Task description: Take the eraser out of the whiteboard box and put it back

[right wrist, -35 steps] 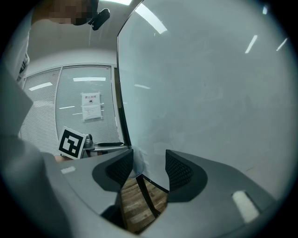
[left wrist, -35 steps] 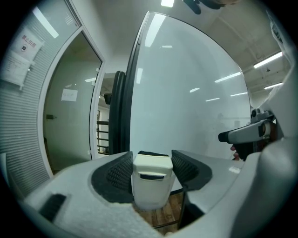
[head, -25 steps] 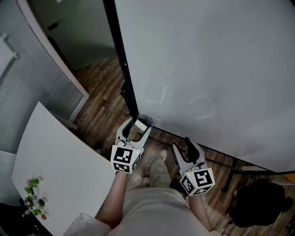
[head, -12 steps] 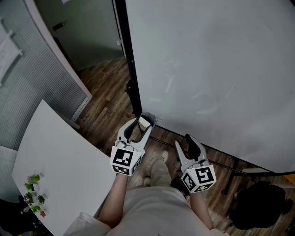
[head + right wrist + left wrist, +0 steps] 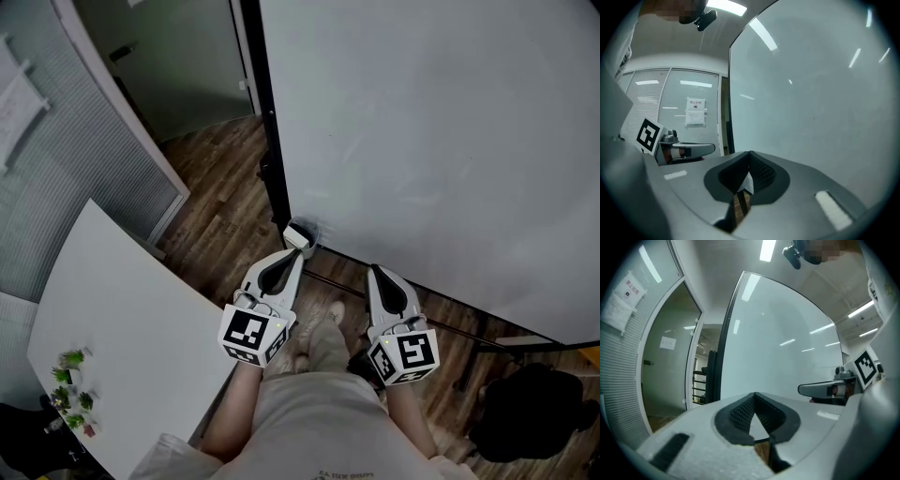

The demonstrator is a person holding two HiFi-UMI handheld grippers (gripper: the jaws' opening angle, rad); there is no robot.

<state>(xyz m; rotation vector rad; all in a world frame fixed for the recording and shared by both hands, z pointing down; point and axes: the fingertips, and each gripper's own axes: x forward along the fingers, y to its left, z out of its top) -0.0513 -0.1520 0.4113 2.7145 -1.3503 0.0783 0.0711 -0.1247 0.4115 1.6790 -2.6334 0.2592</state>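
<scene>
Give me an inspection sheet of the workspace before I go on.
Surface: whiteboard, upright, no writing seen.
Job's things: box at the whiteboard's lower left corner; a pale block inside, probably the eraser.
Clutter: small plants on the white table; black bag on the floor.
Grippers: left gripper shut, empty, just short of the box; right gripper shut, empty.
Cables: nothing seen.
Surroundings: wooden floor; blinds at left.
</scene>
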